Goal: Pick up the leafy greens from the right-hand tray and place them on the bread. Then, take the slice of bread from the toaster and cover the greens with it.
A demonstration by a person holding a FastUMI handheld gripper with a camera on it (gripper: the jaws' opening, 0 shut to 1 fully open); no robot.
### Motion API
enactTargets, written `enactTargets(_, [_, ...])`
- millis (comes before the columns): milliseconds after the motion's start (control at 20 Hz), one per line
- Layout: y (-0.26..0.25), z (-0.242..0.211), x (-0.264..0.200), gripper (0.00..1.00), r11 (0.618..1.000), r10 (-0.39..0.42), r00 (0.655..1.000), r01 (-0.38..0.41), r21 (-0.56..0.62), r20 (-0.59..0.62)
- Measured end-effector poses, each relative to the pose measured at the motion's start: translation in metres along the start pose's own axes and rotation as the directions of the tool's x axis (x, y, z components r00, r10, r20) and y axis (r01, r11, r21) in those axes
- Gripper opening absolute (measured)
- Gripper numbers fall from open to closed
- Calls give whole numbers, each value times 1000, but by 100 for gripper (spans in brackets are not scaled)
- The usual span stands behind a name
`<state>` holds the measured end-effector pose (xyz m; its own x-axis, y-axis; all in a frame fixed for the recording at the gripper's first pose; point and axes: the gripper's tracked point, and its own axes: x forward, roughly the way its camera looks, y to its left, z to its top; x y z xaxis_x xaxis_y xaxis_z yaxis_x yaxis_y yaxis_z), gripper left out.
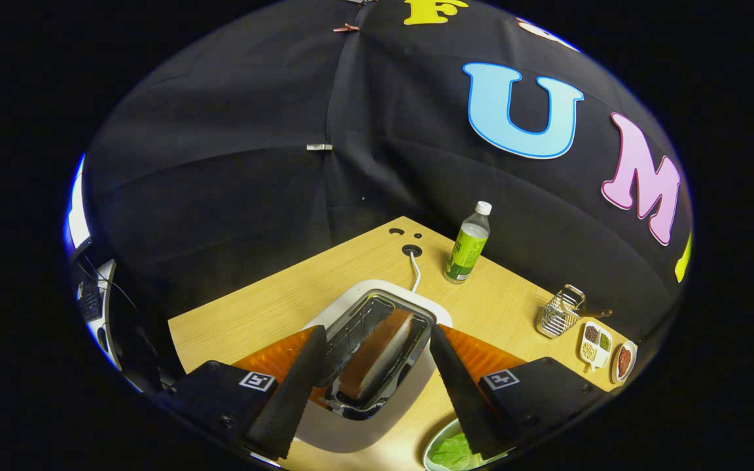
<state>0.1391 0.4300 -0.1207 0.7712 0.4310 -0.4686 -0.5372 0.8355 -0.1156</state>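
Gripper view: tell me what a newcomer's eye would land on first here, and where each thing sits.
First comes the white toaster on the wooden table, with a slice of bread standing in its slot, right between the open fingers of the gripper. Next, the green bottle upright beyond the toaster, near the booth wall. Then the leafy greens in a dish beside the toaster, partly behind the right finger.

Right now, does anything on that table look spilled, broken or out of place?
Nothing stands out. The bread slice sits in the toaster, between the open tongs. The bottle stands upright, and the greens lie on their plate.
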Motion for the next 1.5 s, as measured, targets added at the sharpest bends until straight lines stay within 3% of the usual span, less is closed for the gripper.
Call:
enactTargets(50, [1,-2,4,97,1000,-2,1000,2,0,-9])
enactTargets(200, [1,-5,12,79,1000,-19,1000,19,-12,-23])
enactTargets(450, [-11,-6,13,39,997,-81,996,80,-24,-32])
enactTargets(500, [-9,-8,12,27,997,-81,996,81,2,-44])
enactTargets(600, [-12,-7,11,20,994,-94,994,96,41,-57])
enactTargets(800, [-9,1,7,15,995,-69,997,72,75,-47])
enactTargets(1050, [-17,39,-21,14,991,-57,998,53,126,29])
enactTargets(1300, [-52,72,-52,14,974,-75,992,51,220,99])
enactTargets(1500, [-91,68,-73,14,966,-102,987,70,248,122])
